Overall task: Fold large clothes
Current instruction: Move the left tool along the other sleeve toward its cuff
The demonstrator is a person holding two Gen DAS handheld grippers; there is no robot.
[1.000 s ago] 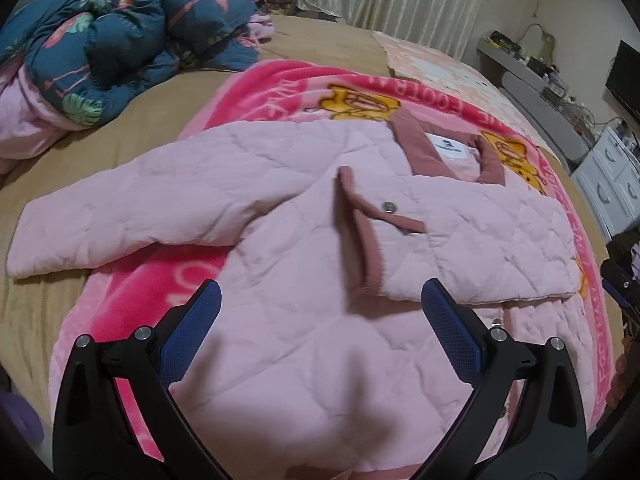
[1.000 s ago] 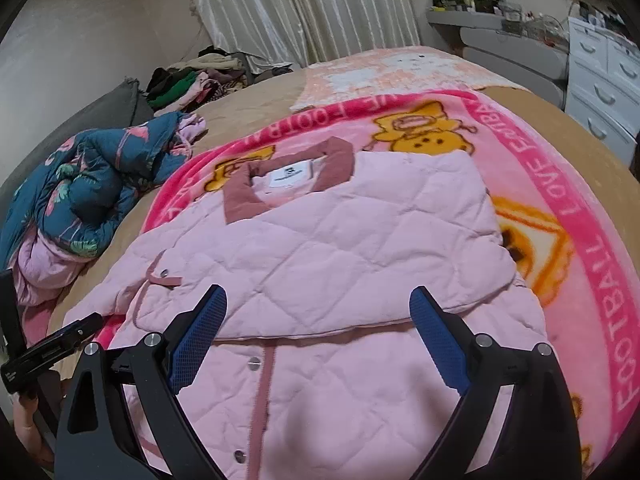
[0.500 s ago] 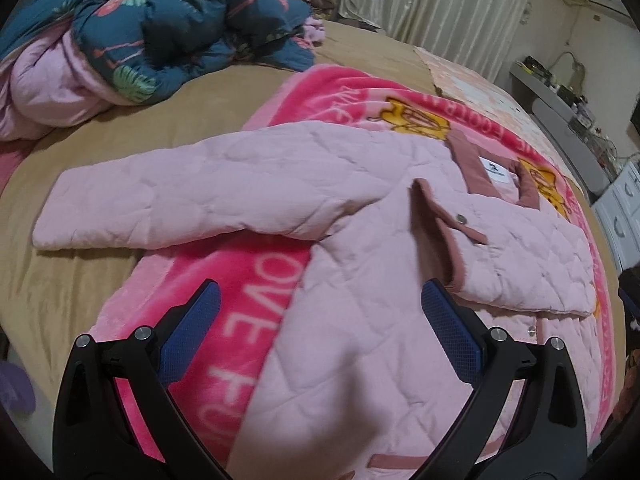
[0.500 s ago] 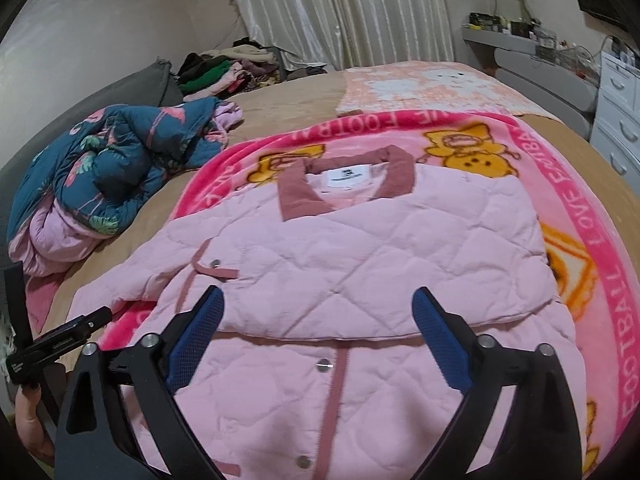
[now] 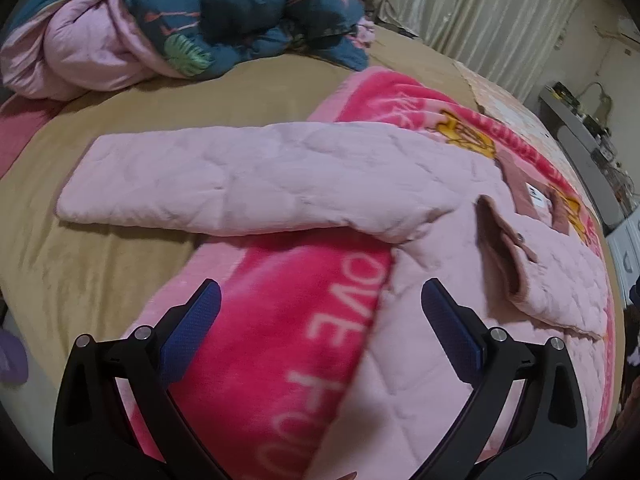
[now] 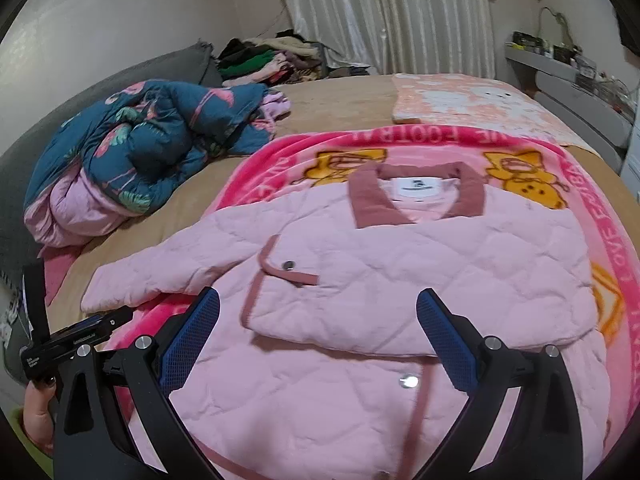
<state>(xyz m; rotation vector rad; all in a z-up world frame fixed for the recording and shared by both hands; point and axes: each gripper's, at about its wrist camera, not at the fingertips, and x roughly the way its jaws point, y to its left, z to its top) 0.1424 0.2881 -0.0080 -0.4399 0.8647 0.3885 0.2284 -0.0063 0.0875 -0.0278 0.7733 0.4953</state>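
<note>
left view shift: over the last second the left gripper [image 5: 320,312] is swinging outward, from above the jacket's front toward the outstretched sleeve [image 5: 240,184]; the sleeve is now filling the middle of its view, the sleeve's end lying on the tan bed cover [image 5: 100,264]
right view shift: the right gripper [image 6: 318,320] is pulling back and rising slightly; collar [image 6: 416,196] and folded-over sleeve [image 6: 420,276] are sitting further off than a second ago
meaning for task: one sleeve is already lying across the chest; judging by the swing, the other sleeve is the fold coming next
left gripper state: fingers spread wide, holding nothing; hovering above the pink blanket [image 5: 288,340] near the armpit
right gripper state: fingers spread wide, empty; hanging over the lower front, near the snap [image 6: 408,381]
jacket location: pink quilted jacket [image 6: 400,280] lying flat, front up, on the blanket in the middle of the bed
edges: sleeve's end is overhanging the blanket edge onto the bed cover; the hem is running out of the frame bottom, not visible
open room: bare bed cover is lying between the sleeve and the crumpled blue duvet [image 5: 220,16]; the duvet is well apart from the sleeve, so a lift inward is looking unobstructed
caution: the folded-over sleeve's free edge is standing slightly raised; it is likely to flop if dragged
</note>
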